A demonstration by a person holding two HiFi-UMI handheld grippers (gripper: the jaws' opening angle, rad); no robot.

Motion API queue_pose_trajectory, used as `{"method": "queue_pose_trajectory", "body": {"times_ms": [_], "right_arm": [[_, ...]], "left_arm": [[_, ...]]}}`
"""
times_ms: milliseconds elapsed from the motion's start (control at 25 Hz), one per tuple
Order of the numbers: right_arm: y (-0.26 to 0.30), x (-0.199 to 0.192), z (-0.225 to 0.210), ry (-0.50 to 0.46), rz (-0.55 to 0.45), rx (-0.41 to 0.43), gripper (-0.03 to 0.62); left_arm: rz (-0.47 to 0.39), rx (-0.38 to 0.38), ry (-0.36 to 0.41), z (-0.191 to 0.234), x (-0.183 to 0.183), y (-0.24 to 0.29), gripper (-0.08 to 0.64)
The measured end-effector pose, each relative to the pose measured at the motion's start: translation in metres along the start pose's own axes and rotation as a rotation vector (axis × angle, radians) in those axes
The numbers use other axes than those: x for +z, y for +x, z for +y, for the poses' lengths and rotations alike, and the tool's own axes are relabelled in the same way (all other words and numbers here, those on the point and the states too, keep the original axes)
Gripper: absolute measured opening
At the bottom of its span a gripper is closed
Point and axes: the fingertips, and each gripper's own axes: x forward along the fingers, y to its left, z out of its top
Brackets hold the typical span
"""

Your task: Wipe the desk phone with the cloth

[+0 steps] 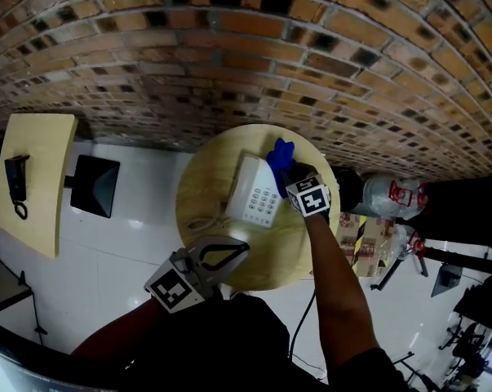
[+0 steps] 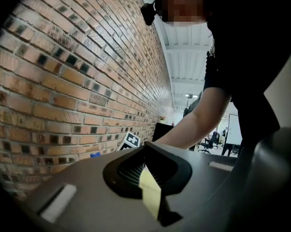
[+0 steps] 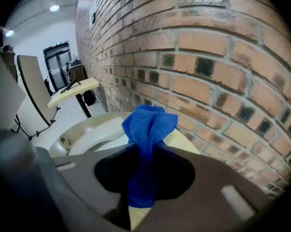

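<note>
Right tongs (image 1: 288, 174) clamped narrow on the bunched blue cloth (image 1: 279, 153), which sticks out past the tips. White push-button desk phone (image 1: 255, 194) lies just to their left on the round pale wooden worktop (image 1: 203, 188), long axis running toward the brick wall (right hand far nearer). Left tongs (image 1: 228, 254) closed on nothing, at the near rim. Cloth-to-phone contact unclear; phone's right edge is covered.

- The person wore a plain black short-sleeved top (image 1: 229, 341).
- The dark grey plastic left gripper (image 1: 242, 247) carried a white cube with black square markers (image 1: 177, 289).
- The matching dark grey right gripper (image 1: 288, 175) trailed a thin black cable (image 1: 299, 333).
</note>
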Motion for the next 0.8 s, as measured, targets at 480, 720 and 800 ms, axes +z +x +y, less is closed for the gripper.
{"method": "queue_pose_trajectory", "body": {"times_ms": [480, 720, 800], "right_arm": [[0.009, -0.070, 0.147, -0.269, 0.140, 0.235, 0.083], [-0.015, -0.118, 0.208, -0.254, 0.159, 0.327, 0.083], [-0.019, -0.100, 0.194, -0.208, 0.112, 0.294, 0.083]], "left_arm": [[-0.014, 0.071, -0.011, 0.023, -0.005, -0.028, -0.012], [-0.019, 0.051, -0.013, 0.020, -0.001, -0.020, -0.012], [-0.017, 0.046, -0.008, 0.020, -0.001, -0.018, -0.012]]}}
